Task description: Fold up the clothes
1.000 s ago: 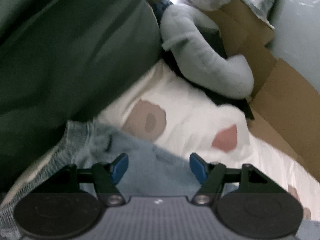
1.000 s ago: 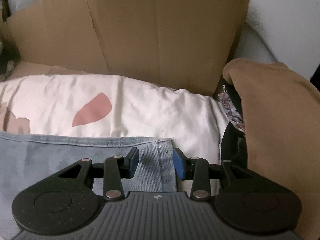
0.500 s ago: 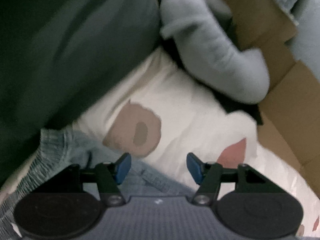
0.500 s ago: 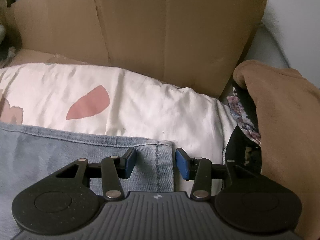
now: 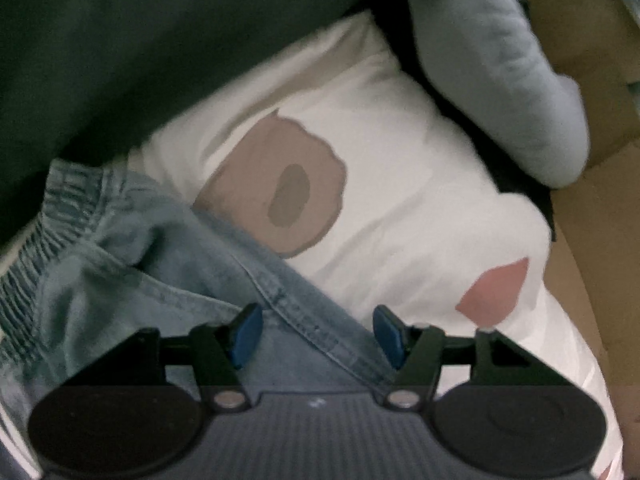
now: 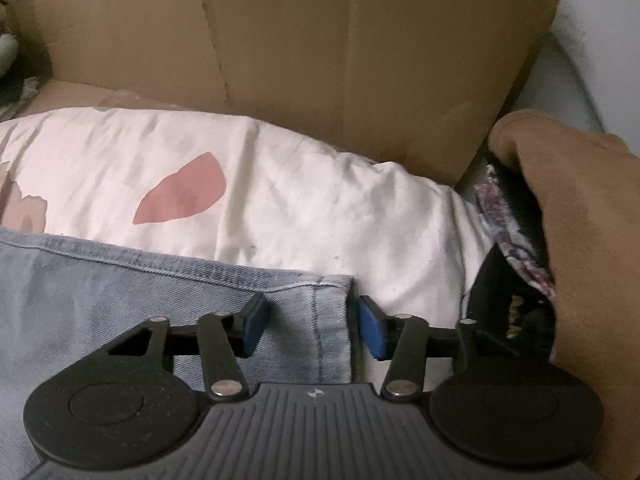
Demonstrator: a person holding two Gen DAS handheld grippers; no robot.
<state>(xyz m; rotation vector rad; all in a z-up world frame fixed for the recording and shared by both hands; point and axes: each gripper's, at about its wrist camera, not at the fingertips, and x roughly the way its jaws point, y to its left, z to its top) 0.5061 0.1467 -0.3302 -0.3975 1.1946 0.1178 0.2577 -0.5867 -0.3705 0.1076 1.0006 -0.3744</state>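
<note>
Garment: light blue jeans [image 6: 120,292] are laid flat on a white sheet [image 6: 320,208] with pink and brown patches; the hem corner is seen in the right wrist view, the gathered waistband [image 5: 52,216] in the left one.
Right gripper [image 6: 312,320]: the jaws have just been opening and are held apart; the hem corner lies between them, but it is not pressed by the pads.
Left gripper [image 5: 318,334]: the jaws are held apart over a seam of the jeans; nothing is clamped.
Surroundings: a cardboard box [image 6: 340,48] is stood behind the sheet, a brown cloth [image 6: 592,240] at the right, a dark green cloth [image 5: 140,40] and a grey sleeve [image 5: 500,64] near the waistband.
Risk: if only one layer is caught at the hem, the fold may be made crooked.
Risk: the sheet may be pinched together with the denim and dragged, because it lies directly under the edge.
</note>
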